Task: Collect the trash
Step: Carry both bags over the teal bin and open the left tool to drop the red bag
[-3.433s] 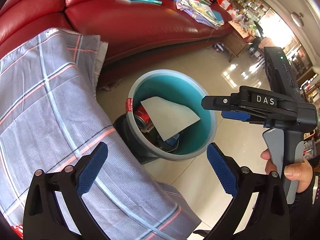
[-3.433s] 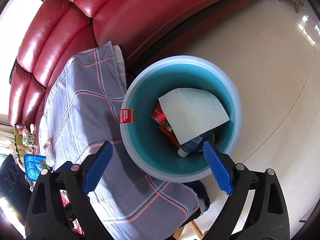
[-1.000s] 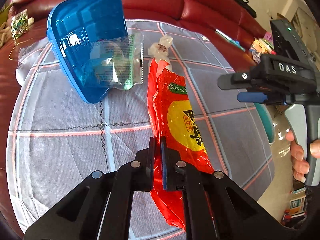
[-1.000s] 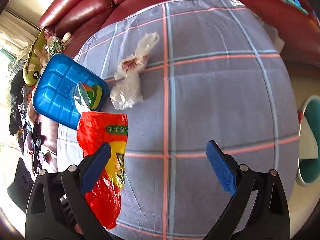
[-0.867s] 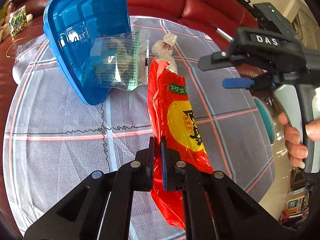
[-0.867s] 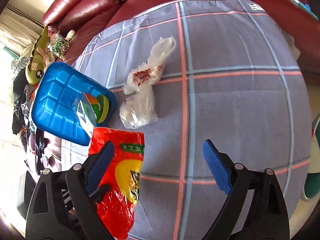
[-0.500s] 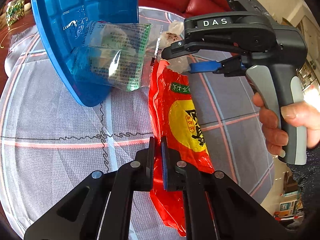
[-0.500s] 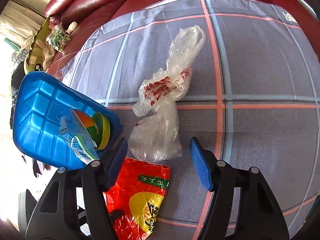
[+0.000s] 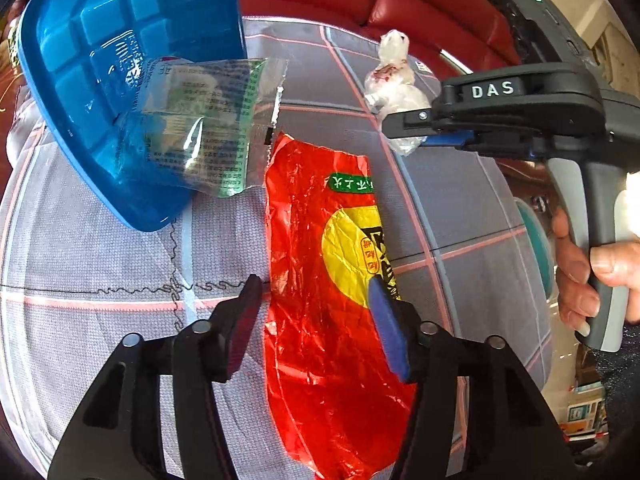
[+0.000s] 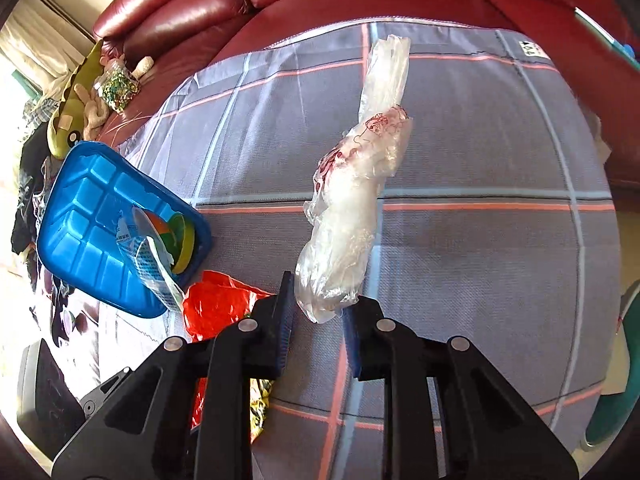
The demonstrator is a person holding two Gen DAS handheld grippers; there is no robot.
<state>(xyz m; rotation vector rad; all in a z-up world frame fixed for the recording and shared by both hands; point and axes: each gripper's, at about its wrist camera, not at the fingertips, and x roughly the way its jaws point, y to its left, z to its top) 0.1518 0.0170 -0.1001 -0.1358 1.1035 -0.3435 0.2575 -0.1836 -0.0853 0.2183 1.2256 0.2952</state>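
The left hand-held gripper (image 9: 316, 308) is opening, its jaws straddling a red snack wrapper (image 9: 332, 300) lying flat on the plaid-covered desk (image 9: 100, 280). The right hand-held gripper (image 10: 318, 320) is closing around a clear plastic bag's (image 10: 352, 208) near end, apparently not yet pinched. A blue tray (image 10: 100, 220) lies left.

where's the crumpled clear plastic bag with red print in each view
Left wrist view: the crumpled clear plastic bag with red print sits upper right of centre, its near end between the closing jaws of the right gripper.
Right wrist view: the bag runs up the centre from that gripper.
Shared landmark: the blue plastic tray, left of the bag in both.
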